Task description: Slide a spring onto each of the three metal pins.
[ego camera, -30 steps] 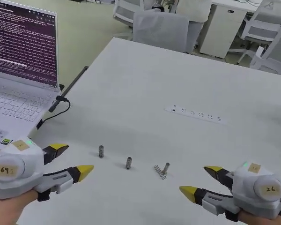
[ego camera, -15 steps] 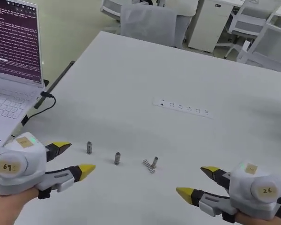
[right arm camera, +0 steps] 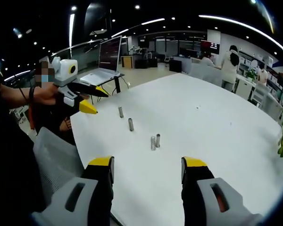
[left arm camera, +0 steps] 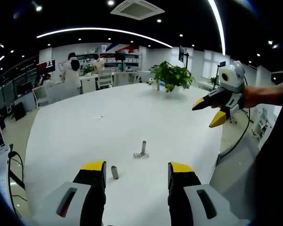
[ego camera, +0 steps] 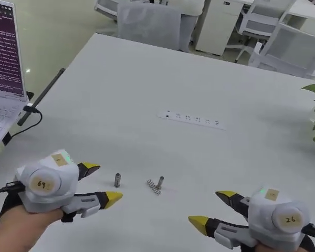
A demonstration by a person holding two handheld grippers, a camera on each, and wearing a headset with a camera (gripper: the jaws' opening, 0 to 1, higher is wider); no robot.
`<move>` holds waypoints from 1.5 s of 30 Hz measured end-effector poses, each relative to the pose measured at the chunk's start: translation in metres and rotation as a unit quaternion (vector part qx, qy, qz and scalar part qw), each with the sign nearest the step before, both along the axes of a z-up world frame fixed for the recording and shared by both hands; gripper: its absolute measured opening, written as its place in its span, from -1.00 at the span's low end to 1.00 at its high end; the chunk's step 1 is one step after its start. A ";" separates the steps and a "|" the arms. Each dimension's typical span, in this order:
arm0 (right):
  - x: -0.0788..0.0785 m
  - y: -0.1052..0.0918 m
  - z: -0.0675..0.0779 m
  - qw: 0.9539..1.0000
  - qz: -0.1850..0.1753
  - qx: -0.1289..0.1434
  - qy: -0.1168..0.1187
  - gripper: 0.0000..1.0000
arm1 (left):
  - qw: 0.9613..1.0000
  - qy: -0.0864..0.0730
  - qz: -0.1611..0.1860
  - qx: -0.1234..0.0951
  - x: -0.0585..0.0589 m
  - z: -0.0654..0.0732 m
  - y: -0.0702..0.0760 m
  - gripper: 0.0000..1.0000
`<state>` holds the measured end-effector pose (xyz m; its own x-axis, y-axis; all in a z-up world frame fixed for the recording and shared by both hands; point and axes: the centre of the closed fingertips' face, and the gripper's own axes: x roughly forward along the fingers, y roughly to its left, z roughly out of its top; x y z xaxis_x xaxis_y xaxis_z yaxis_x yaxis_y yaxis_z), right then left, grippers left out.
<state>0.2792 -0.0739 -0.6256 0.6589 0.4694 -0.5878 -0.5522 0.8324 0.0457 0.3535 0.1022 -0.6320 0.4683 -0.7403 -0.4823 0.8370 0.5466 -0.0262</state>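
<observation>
As they hovered over the smooth white bench [ego camera: 147, 79], the yellow-tipped left tongs [ego camera: 102, 181] and right tongs [ego camera: 210, 207] gaped wide, holding nothing. Upright near the left tongs stood a coil-wrapped first pin [right arm camera: 120, 111] and second pin [right arm camera: 130, 124]. Beyond them a bare metal pin [ego camera: 160, 182] stood with a loose wire spring [ego camera: 153, 187] just beside it.

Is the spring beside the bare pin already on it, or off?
Off: the spring lies flat on the table beside the upright pin, not around it.
</observation>
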 end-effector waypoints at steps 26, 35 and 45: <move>-0.011 -0.006 -0.003 1.000 -0.003 0.001 0.016 0.12 | 0.979 -0.012 -0.165 0.121 0.010 -0.068 -0.094 -0.09; -0.013 -0.007 -0.007 1.000 -0.002 0.003 0.022 0.11 | 0.966 -0.016 -0.194 0.170 0.011 -0.098 -0.105 -0.07; -0.015 -0.010 -0.012 0.999 0.000 0.006 0.031 0.10 | 0.961 -0.005 -0.201 0.192 0.019 -0.125 -0.115 0.08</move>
<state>0.2643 -0.0836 -0.6374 0.6207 0.4761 -0.6229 -0.5480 0.8317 0.0896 0.3728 -0.0132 -0.7571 0.1878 -0.6306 -0.7530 0.9816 0.1467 0.1219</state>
